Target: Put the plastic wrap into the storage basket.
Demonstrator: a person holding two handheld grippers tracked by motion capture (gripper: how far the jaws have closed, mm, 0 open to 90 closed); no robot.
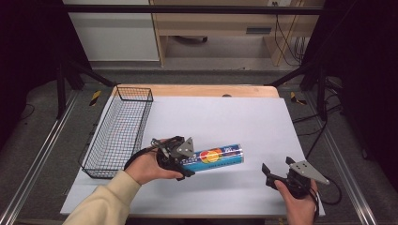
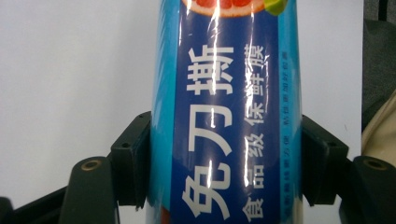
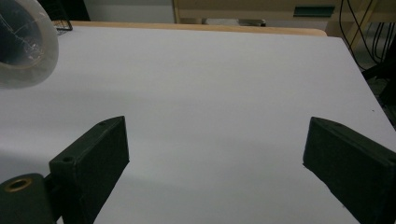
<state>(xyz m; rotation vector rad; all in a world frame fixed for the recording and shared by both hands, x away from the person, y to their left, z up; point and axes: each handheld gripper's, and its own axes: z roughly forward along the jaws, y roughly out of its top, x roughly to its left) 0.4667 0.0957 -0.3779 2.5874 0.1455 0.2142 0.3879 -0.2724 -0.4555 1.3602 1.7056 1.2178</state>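
The left gripper (image 1: 184, 165) clamped one end of the blue cling-film roll (image 1: 217, 156), its black pads pressing both sides of the tube, which lay level above the white table sheet (image 1: 220, 117) just right of the wire basket (image 1: 117, 132). The right gripper (image 1: 271, 173) stood wide and empty, well apart.

Left gripper (image 1: 184, 169): black body, grey three-cornered plate on top, black cable looping from its rear; a cream sleeve (image 1: 101, 201) covers the forearm behind it. Right gripper (image 1: 268, 176): same black body, grey plate, black cable. Jaws are matte black wedge-shaped blocks with recessed screw holes and brass-coloured bushings.
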